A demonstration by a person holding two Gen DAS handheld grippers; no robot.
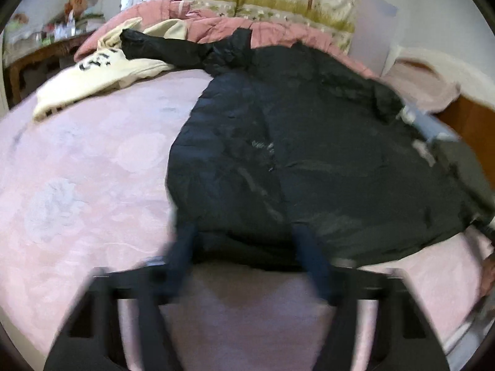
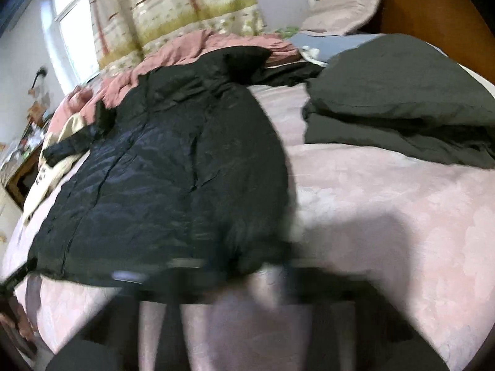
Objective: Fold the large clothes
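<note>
Left gripper (image 1: 246,241) straddles the black jacket (image 1: 294,154) at its six-o'clock hem, jaws apart; right gripper (image 2: 256,262) is closed, hold unclear. We start the fold: pinch, lift toward twelve.

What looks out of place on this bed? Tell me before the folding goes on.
One sleeve of the black jacket lies stretched across the cream garment instead of on the pink bedspread, so the two overlap. The jacket's collar end rests on the rumpled pink quilt. Nothing looks spilled or damaged.
</note>
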